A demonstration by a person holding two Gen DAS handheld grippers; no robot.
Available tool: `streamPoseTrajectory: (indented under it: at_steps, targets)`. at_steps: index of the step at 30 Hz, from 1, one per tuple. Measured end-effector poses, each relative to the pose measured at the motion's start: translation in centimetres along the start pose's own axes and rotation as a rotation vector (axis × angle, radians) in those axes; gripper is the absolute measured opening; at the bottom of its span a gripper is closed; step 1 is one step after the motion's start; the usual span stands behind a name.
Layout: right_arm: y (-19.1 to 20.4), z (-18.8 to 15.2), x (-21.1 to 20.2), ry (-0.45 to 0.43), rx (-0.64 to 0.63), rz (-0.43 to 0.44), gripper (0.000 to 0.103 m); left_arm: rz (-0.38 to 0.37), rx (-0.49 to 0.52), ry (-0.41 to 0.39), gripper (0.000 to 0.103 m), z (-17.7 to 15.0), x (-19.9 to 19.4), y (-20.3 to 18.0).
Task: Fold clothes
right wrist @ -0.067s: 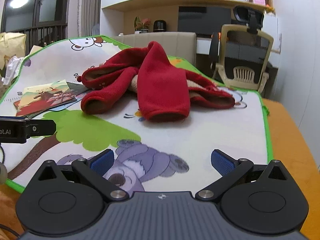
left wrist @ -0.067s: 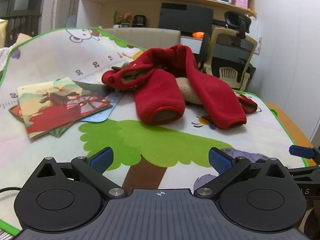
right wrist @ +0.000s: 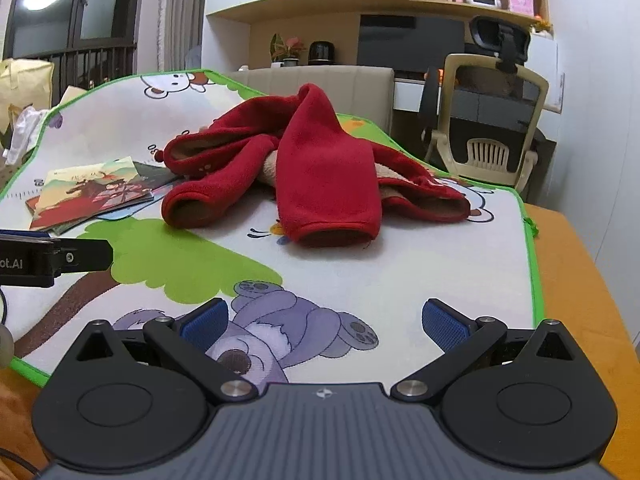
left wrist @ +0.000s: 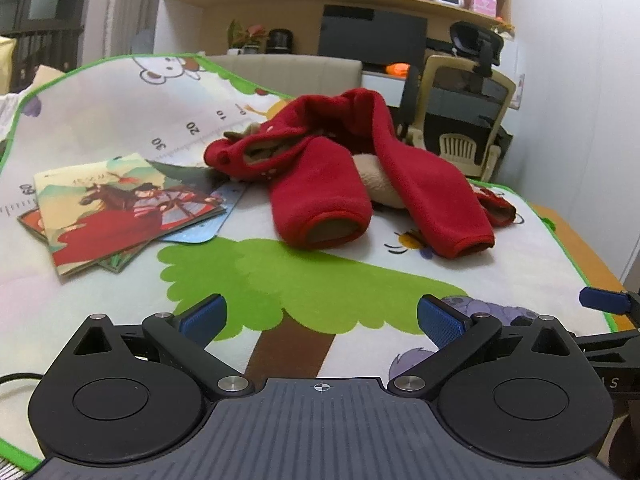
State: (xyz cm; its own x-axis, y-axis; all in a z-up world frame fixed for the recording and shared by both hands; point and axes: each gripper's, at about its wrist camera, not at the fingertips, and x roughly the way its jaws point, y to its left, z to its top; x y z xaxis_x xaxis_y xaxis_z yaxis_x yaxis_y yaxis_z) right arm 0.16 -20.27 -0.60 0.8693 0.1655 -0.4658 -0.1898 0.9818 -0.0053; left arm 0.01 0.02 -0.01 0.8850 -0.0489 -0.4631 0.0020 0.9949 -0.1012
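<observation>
Nothing folded yet, by the look of it. The red fleece garment [left wrist: 352, 176] lies in a rumpled heap toward the far edge of the play mat [left wrist: 120, 120], with its tan lining showing through the bunched middle. Two tube-shaped ends, sleeves or legs, I can't say which, trail toward the near edge, their cuffs gaping open. One points at the green tree printed on the mat; the other drapes toward the right edge.

The left gripper [left wrist: 320, 316] hovers low over the near edge, jaws spread wide, blue pads holding nothing. The right gripper [right wrist: 324, 320] is the same story: wide apart, empty, poised above the purple koala print near the right corner. Both are well apart from the cloth.

So it reads as the very start. All the work remains: the heap needs spreading flat, the tubes straightening, and then the folds themselves.

One thing to watch: a small stack of picture books [left wrist: 120, 208] sits by the left edge, its far corner just beside the garment's collar end, possibly tucked under it. Spreading the fleece leftward could drag over them.
</observation>
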Motion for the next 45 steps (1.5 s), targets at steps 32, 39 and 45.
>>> streamPoseTrajectory:
  at_steps: [32, 39, 45]
  targets:
    - [0.4, 0.7, 0.3, -0.011, -0.007, -0.027, 0.103, 0.013, 0.016, 0.033, 0.103, -0.3, 0.6, -0.1]
    - [0.4, 0.7, 0.3, -0.008, -0.008, -0.024, 0.103, 0.014, 0.017, 0.042, 0.103, -0.4, 0.7, -0.1]
    - [0.4, 0.6, 0.4, -0.006, -0.006, -0.018, 0.103, 0.016, 0.020, 0.043, 0.103, -0.3, 0.8, -0.1]
